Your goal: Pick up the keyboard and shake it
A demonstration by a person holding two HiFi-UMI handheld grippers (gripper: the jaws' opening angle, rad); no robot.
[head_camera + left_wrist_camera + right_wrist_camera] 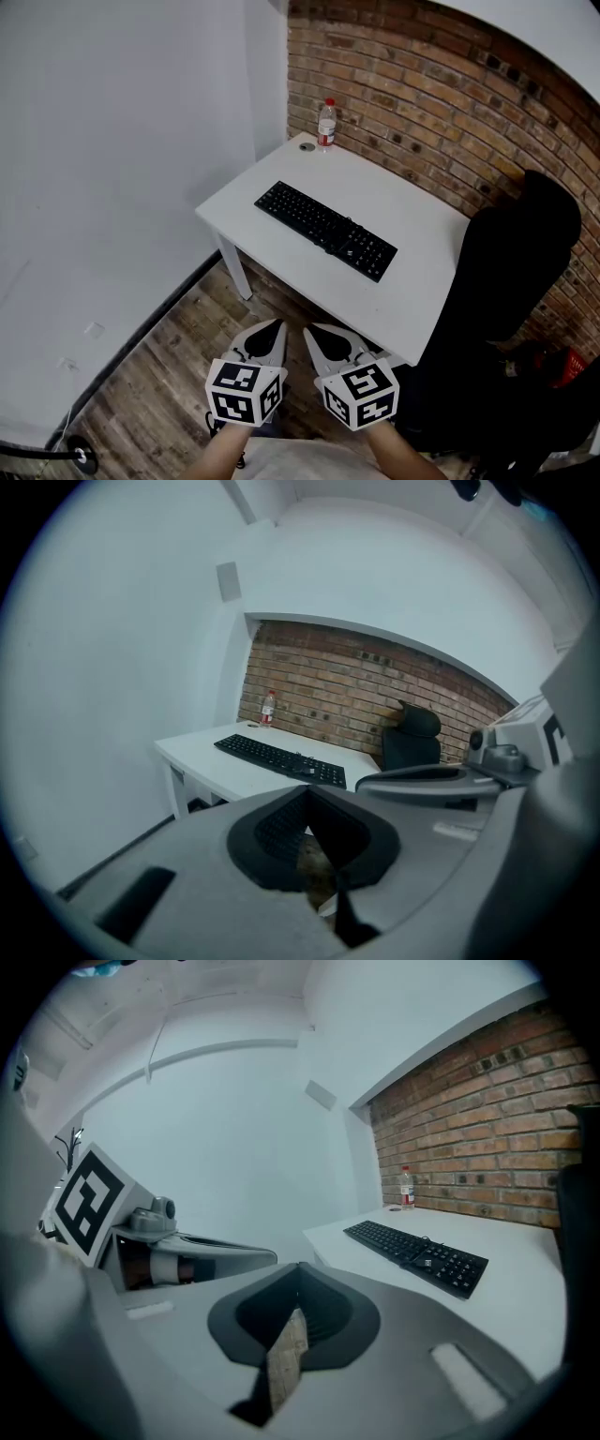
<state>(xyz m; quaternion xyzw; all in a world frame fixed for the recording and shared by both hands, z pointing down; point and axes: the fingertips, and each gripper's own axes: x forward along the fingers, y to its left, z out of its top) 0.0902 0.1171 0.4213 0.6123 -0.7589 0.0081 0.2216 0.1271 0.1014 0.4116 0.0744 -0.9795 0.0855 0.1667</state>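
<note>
A black keyboard (pixel 325 230) lies slantwise on the white desk (pixel 412 291); it also shows in the left gripper view as the keyboard (pixel 281 758) and in the right gripper view as the keyboard (pixel 417 1254). My left gripper (pixel 275 328) and right gripper (pixel 312 333) hang side by side over the wooden floor, short of the desk's near edge. Both are shut and hold nothing. Their tips point toward the desk, well apart from the keyboard.
A water bottle (pixel 326 124) stands at the desk's far corner by the brick wall, next to a round cable hole (pixel 307 146). A black office chair (pixel 511 281) stands to the right of the desk. A white wall runs along the left.
</note>
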